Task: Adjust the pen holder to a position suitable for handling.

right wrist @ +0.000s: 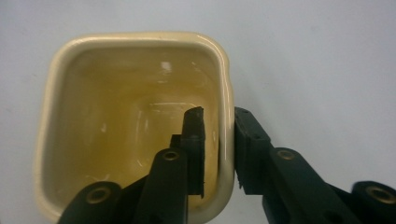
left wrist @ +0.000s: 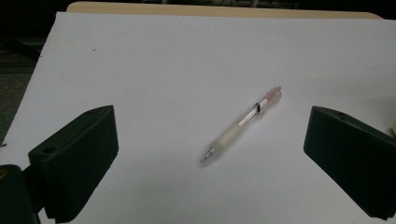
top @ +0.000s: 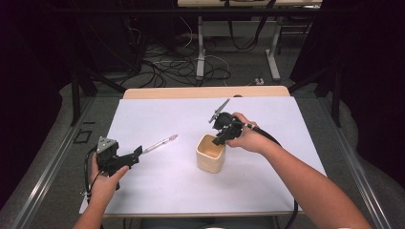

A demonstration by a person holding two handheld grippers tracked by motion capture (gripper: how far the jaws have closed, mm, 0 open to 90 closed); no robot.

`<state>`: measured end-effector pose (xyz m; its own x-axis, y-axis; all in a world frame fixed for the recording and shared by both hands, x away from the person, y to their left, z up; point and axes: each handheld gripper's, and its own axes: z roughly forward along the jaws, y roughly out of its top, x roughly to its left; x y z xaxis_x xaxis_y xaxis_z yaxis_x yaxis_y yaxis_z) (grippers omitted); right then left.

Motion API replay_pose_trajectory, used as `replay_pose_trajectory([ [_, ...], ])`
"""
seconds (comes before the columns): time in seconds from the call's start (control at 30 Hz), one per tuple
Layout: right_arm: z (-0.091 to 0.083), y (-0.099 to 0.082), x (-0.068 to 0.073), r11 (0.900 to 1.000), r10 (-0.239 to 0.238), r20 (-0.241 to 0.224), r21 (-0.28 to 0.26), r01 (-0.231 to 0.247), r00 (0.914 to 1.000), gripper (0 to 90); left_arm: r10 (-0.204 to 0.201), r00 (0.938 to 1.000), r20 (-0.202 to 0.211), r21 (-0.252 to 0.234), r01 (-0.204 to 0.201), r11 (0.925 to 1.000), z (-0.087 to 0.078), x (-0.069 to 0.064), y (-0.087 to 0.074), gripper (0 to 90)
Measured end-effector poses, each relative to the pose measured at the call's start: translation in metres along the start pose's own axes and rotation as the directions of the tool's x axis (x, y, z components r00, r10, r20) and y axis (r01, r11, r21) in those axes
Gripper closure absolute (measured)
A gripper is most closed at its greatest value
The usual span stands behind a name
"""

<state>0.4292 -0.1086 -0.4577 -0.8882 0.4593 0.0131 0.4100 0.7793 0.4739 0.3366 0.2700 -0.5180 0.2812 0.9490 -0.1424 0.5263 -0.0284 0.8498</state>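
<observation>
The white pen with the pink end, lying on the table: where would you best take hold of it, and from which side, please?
Grip the white-and-pink plastic pen at its thicker rubbery sleeve near the tip, coming from above with the left gripper, whose open fingers already straddle it. It lies flat and slanted on the white table, so turn the fingers across its length.

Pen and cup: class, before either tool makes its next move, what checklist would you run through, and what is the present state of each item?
1. Pen lies free on the white table cover, nothing touching it: ok.
2. Left tool open wide enough for the pen: ok.
3. Pen lined up between the left tool's jaws: ok.
4. Cream square cup upright, opening up: ok.
5. Cup empty: ok.
6. Right tool straddles one cup wall, one jaw inside, one outside: ok; firm grip on it: cannot tell.
</observation>
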Motion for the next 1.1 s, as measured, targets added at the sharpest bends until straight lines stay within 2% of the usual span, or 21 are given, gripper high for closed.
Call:
replay_pose_trajectory([
  [0.07, 0.002, 0.002, 0.002, 0.9995, -0.021, 0.034, 0.026, 0.021, 0.9992, 83.3, -0.001, 1.0, 0.0, 0.001, 0.001, 1.0, 0.0, 0.0, 0.0, 3.1],
  [0.17, 0.001, 0.005, 0.002, 0.9985, -0.028, 0.04, 0.048, 0.026, 0.9988, 83.9, -0.007, 1.0, -0.001, 0.005, 0.007, 1.0, 0.0, 0.001, 0.0, 3.2],
  [0.33, 0.003, 0.013, 0.004, 0.993, -0.11, -0.005, 0.043, 0.11, 0.9939, 84.2, -0.005, 1.0, -0.001, 0.001, 0.005, 1.0, 0.001, 0.0, 0.0, 3.3],
  [0.43, 0.003, 0.017, 0.003, 0.9837, -0.175, -0.015, 0.04, 0.175, 0.9844, 84.1, -0.001, 1.0, 0.0, 0.001, 0.001, 1.0, 0.001, 0.0, 0.0, 3.3],
  [0.53, 0.003, 0.02, 0.003, 0.9762, -0.213, -0.036, 0.037, 0.214, 0.9765, 84.2, -0.005, 1.0, 0.0, 0.002, 0.005, 1.0, 0.001, 0.001, 0.0, 3.3],
  [0.67, 0.003, 0.022, 0.003, 0.9588, -0.281, -0.053, 0.027, 0.283, 0.9582, 84.2, -0.007, 1.0, -0.001, -0.002, 0.007, 1.0, 0.0, 0.001, 0.0, 3.3],
  [0.73, 0.004, 0.023, 0.001, 0.9556, -0.291, -0.063, 0.029, 0.293, 0.9546, 84.2, -0.007, 1.0, -0.001, 0.0, 0.007, 1.0, 0.0, 0.001, 0.0, 3.3],
  [0.8, 0.004, 0.023, -0.001, 0.9492, -0.311, -0.074, 0.022, 0.314, 0.9474, 84.2, -0.006, 1.0, 0.0, 0.001, 0.006, 1.0, 0.0, 0.001, 0.0, 3.4],
  [0.87, 0.005, 0.024, -0.002, 0.9491, -0.312, -0.076, 0.021, 0.314, 0.947, 84.2, -0.003, 1.0, 0.0, 0.0, 0.003, 1.0, 0.0, 0.001, 0.0, 3.3],
  [0.97, 0.009, 0.025, -0.005, 0.9333, -0.357, -0.076, 0.008, 0.359, 0.9309, 84.2, -0.004, 1.0, 0.0, 0.0, 0.004, 1.0, 0.0, 0.001, 0.0, 3.4],
  [1.07, 0.012, 0.025, -0.011, 0.9317, -0.362, -0.092, -0.001, 0.363, 0.9277, 84.2, -0.004, 1.0, 0.001, -0.001, 0.004, 1.0, 0.0, 0.001, 0.0, 3.4],
  [1.1, 0.013, 0.024, -0.014, 0.9271, -0.373, -0.092, 0.0, 0.375, 0.9232, 84.1, -0.004, 1.0, 0.001, -0.001, 0.004, 1.0, 0.0, 0.001, 0.0, 3.4],
])
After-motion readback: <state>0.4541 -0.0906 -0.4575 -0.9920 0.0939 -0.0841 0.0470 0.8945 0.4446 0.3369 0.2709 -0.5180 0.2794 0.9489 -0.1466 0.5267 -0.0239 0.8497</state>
